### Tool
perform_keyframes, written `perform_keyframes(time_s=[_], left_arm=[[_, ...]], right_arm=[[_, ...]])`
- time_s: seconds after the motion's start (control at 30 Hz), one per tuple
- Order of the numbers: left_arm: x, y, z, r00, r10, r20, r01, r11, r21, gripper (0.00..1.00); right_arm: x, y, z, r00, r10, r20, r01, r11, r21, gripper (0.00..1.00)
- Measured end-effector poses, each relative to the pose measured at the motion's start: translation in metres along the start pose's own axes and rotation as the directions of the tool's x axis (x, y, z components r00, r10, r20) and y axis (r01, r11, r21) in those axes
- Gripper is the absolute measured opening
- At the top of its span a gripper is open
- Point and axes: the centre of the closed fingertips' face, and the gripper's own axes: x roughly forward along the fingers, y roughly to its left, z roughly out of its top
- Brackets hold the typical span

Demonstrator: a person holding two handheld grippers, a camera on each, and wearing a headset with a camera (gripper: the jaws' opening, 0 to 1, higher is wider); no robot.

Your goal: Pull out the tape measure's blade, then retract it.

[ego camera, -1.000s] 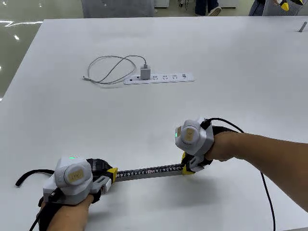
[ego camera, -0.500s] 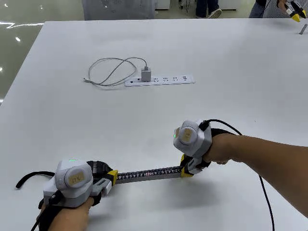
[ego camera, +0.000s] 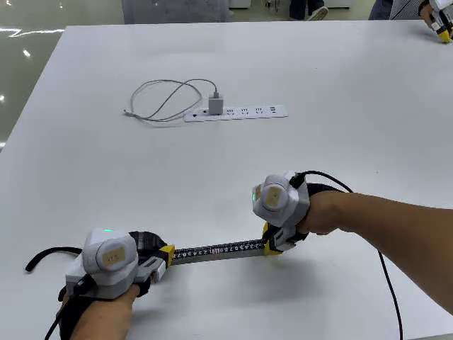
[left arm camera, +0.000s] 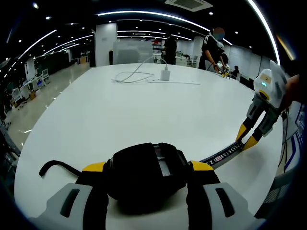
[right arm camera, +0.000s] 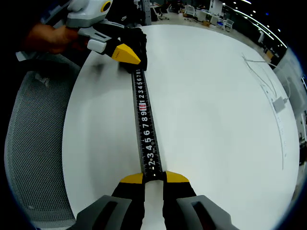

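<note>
Nearest the person, the left gripper (ego camera: 153, 260) has its yellow-tipped jaws closed on either side of the black case (left arm camera: 146, 175) of the tape measure, which sits on the white table (ego camera: 318, 85) close to the near edge. A black strap (ego camera: 42, 256) trails off the case to the left and lies on the table. The blade (ego camera: 212, 251) runs from the case to the right, lying low along the tabletop with its numbered face up. At its far end the right gripper (ego camera: 272, 246) pinches the blade's tip between narrow jaws. In the right gripper view the blade (right arm camera: 145, 129) stretches straight from those jaws to the case (right arm camera: 133, 45). A mesh chair (right arm camera: 33, 143) shows beside the table in that view. Farther back, well apart from both grippers, a white power strip (ego camera: 237, 112) lies on the table with a charger (ego camera: 215, 105) plugged in. A grey cable (ego camera: 159, 103) loops to the charger's left.
</note>
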Motion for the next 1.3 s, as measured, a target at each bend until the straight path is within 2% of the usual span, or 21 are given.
perform_keyframes(time_s=[0.2, 0.33, 0.43, 0.67, 0.77, 1.07, 1.3], left_arm=[[0.0, 0.0, 0.0, 1.0, -0.001, -0.005, 0.001, 1.0, -0.001, 0.62], [0.0, 0.0, 0.0, 1.0, -0.001, -0.005, 0.001, 1.0, -0.001, 0.62], [0.0, 0.0, 0.0, 1.0, -0.001, -0.007, 0.001, 1.0, -0.002, 0.62], [0.0, 0.0, -0.001, 1.0, -0.001, -0.007, 0.001, 1.0, -0.002, 0.63], [0.0, 0.0, -0.001, 1.0, -0.001, -0.007, 0.001, 1.0, -0.003, 0.63], [0.0, 0.0, 0.0, 1.0, -0.001, -0.007, 0.001, 1.0, -0.005, 0.63], [0.0, 0.0, 0.0, 1.0, -0.002, -0.008, 0.002, 1.0, -0.006, 0.63]], right_arm=[[0.001, 0.001, 0.003, 1.0, -0.003, 0.004, 0.003, 1.0, 0.006, 0.1], [0.001, 0.002, 0.004, 1.0, -0.008, -0.001, 0.008, 1.0, -0.023, 0.1], [0.002, 0.001, 0.006, 0.9999, -0.008, 0.009, 0.008, 1.0, -0.006, 0.1], [0.003, 0.002, 0.01, 0.9999, -0.012, 0.006, 0.012, 1.0, -0.016, 0.1], [0.003, 0.002, 0.012, 0.9999, -0.008, 0.013, 0.009, 0.999, -0.038, 0.1], [0.003, 0.002, 0.017, 1.0, -0.008, -0.001, 0.008, 1.0, -0.012, 0.1], [0.004, 0.002, 0.018, 1.0, -0.006, 0.002, 0.006, 1.0, -0.024, 0.1]])
